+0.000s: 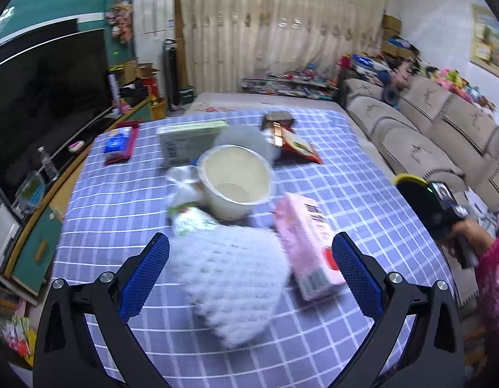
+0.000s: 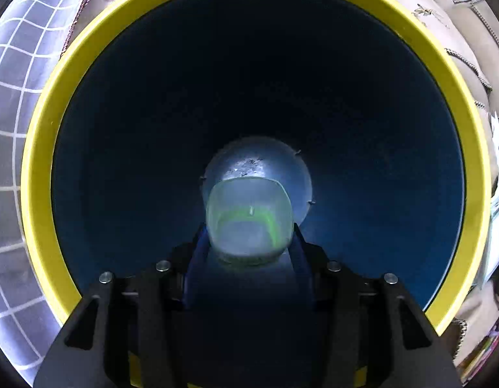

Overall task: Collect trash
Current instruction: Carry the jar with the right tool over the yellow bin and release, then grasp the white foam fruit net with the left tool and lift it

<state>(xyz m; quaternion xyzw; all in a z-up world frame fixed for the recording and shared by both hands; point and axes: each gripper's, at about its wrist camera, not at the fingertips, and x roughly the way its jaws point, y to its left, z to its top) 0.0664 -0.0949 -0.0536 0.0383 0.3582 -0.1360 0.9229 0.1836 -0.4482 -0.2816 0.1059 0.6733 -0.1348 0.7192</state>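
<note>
My left gripper (image 1: 251, 253) is open above the checked table (image 1: 346, 174), its blue pads either side of a white foam fruit net (image 1: 236, 281). Behind the net lie a pink carton (image 1: 309, 245), a white paper bowl (image 1: 235, 181), a crumpled wrapper (image 1: 188, 203), a green-white box (image 1: 188, 137) and a red packet (image 1: 294, 145). My right gripper (image 2: 249, 236) is shut on a clear plastic cup with a green band (image 2: 249, 220), held inside the blue bin with a yellow rim (image 2: 39, 174). The bin's rim shows at the table's right edge (image 1: 408, 179).
A blue tissue pack on a red booklet (image 1: 120, 144) lies at the table's far left. A beige sofa (image 1: 427, 123) runs along the right. A TV and low cabinet (image 1: 39, 103) stand on the left. The checked cloth hangs left of the bin (image 2: 10, 129).
</note>
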